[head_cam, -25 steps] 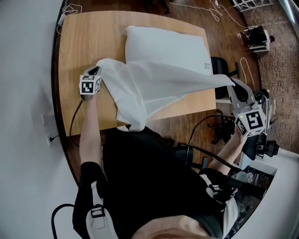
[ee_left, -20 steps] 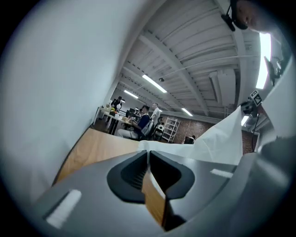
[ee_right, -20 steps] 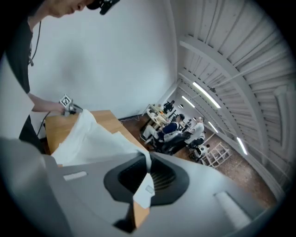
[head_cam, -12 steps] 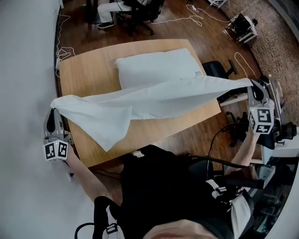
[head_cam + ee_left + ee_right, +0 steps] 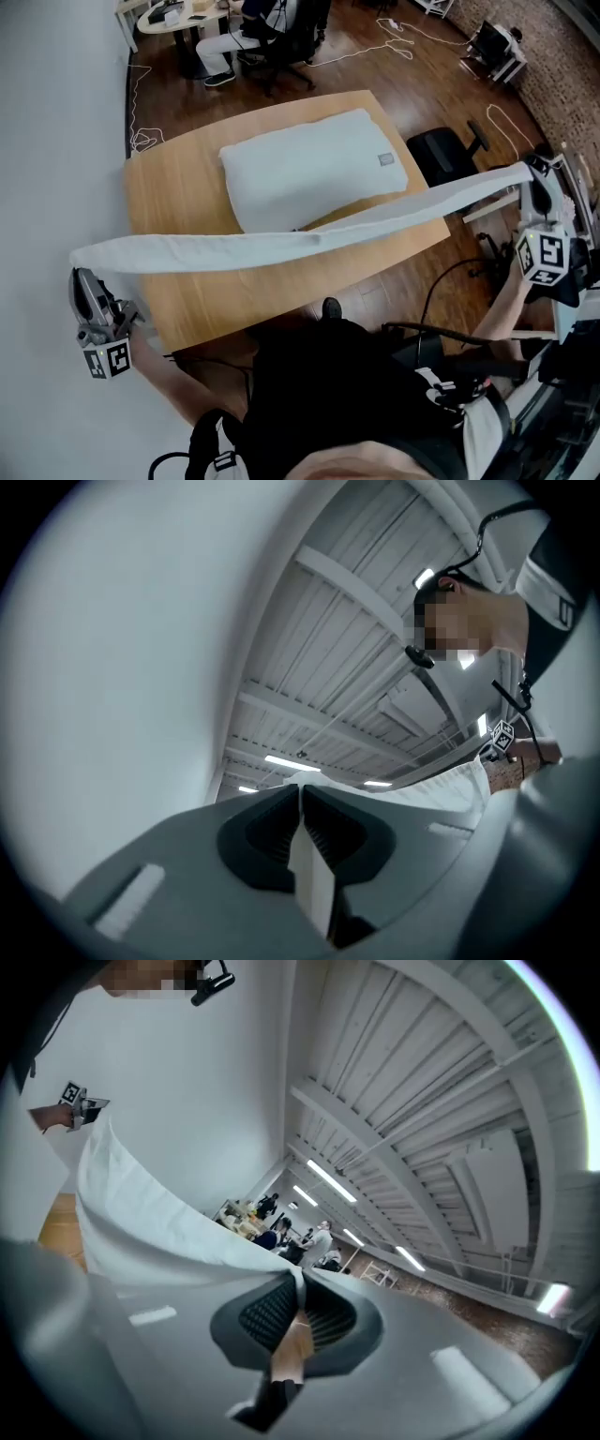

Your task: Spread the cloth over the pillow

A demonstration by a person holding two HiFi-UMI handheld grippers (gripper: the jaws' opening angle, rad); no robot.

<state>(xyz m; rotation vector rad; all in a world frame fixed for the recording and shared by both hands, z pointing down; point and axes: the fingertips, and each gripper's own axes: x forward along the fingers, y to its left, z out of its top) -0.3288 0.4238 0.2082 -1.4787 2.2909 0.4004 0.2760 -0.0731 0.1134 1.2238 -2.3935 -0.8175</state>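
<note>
A white cloth (image 5: pixel 281 248) hangs stretched in a long band above the wooden table (image 5: pixel 178 187), just in front of the white pillow (image 5: pixel 309 169) lying on the table. My left gripper (image 5: pixel 82 277) is off the table's left edge by the wall, shut on the cloth's left end. My right gripper (image 5: pixel 534 175) is out past the table's right side, shut on the other end. In the left gripper view the jaws (image 5: pixel 302 803) pinch a fold of cloth (image 5: pixel 316 878). In the right gripper view the jaws (image 5: pixel 298 1288) clamp the cloth (image 5: pixel 159 1222).
A white wall runs close along the left. A black office chair (image 5: pixel 448 148) stands by the table's right edge. Cables lie on the wooden floor (image 5: pixel 394 37). People sit around a small round table (image 5: pixel 183 14) at the back. Equipment (image 5: pixel 495 52) stands far right.
My left gripper has lifted from the table and swung out to the left, my right gripper further right. The cloth has risen off the table and pulled out into a taut band.
</note>
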